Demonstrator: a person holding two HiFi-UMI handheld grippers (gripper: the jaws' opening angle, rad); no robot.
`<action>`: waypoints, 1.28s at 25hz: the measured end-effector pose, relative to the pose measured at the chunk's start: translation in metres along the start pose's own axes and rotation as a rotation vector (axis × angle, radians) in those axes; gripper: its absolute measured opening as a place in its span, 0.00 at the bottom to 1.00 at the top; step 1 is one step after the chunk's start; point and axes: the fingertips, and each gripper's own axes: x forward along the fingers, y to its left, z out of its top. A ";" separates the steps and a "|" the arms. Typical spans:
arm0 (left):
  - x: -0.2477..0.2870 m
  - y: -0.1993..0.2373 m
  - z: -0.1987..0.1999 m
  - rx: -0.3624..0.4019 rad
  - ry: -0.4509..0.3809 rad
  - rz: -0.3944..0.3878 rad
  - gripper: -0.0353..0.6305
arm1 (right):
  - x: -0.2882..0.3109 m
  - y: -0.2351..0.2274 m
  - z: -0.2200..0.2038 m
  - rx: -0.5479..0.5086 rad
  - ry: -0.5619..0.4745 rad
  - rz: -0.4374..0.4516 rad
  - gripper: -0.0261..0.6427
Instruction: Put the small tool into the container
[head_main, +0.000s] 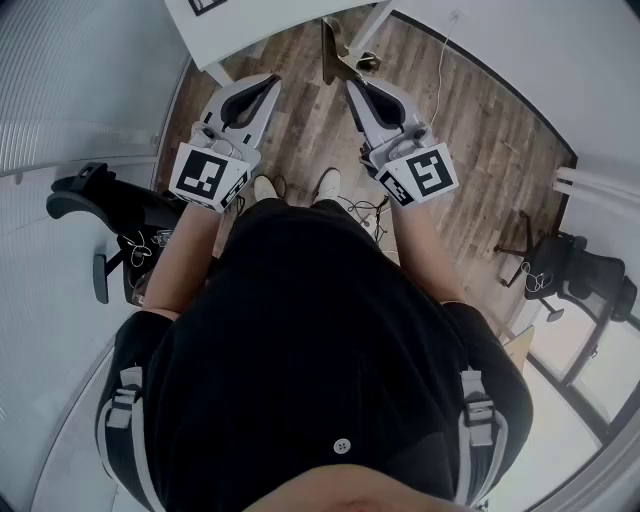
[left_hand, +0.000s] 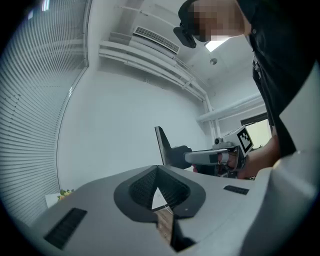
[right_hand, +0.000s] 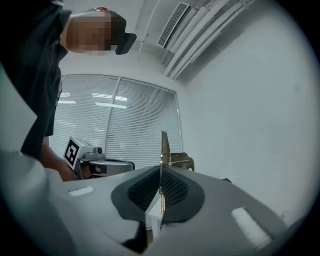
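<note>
- Left tool (head_main: 270, 84) and right tool (head_main: 352, 90) are held level, side by side, each with its jaws pressed together on nothing.
- The only print is a black-and-white square marker (head_main: 210, 177) on each tool's cube.
- The white tabletop (head_main: 250, 30) corner sits just ahead of the left tool, and a dark metal stand (head_main: 335, 55) rises beyond the tips, between them.
- One office chair (head_main: 95, 200) is out left of the left tool; a second chair (head_main: 585, 270) stands well right of the right tool.
- Wooden floor (head_main: 300, 140) lies open beneath both tools.
- No view shows the small tool or the container.

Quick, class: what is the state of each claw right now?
Left claw: closed, holding nothing.
Right claw: closed, holding nothing.
</note>
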 end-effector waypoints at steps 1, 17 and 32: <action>0.001 0.000 -0.001 -0.003 0.000 0.001 0.06 | 0.001 -0.001 0.000 0.000 0.000 0.000 0.06; 0.030 -0.018 -0.005 -0.030 -0.002 0.002 0.06 | -0.017 -0.028 0.000 0.033 0.016 0.016 0.06; 0.099 -0.045 -0.006 -0.023 0.032 0.006 0.06 | -0.043 -0.094 0.001 0.056 -0.008 0.045 0.06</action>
